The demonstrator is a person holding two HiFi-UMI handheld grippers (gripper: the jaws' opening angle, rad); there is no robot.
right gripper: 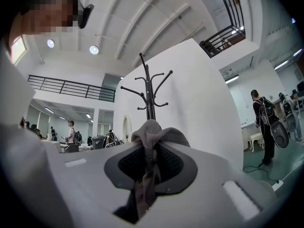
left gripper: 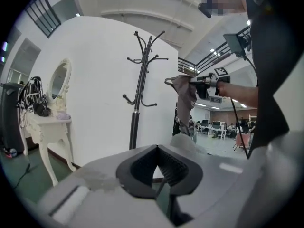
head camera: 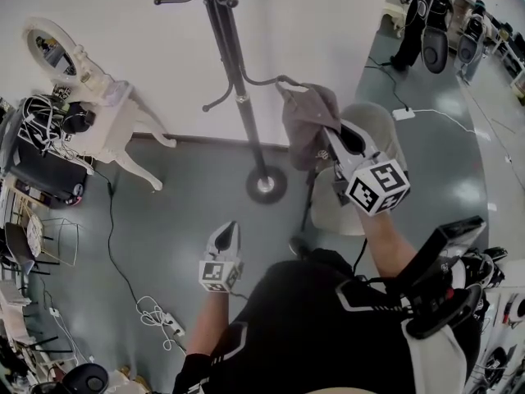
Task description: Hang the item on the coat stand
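With the right gripper [head camera: 330, 138] clenched on the grey cloth [head camera: 305, 113] just beside a lower hook [head camera: 267, 81] of the coat stand [head camera: 238, 72], probably best to lift a touch, drape a fold over the hook tip, then release, with the closed, empty left gripper [head camera: 224, 238] low and clear.
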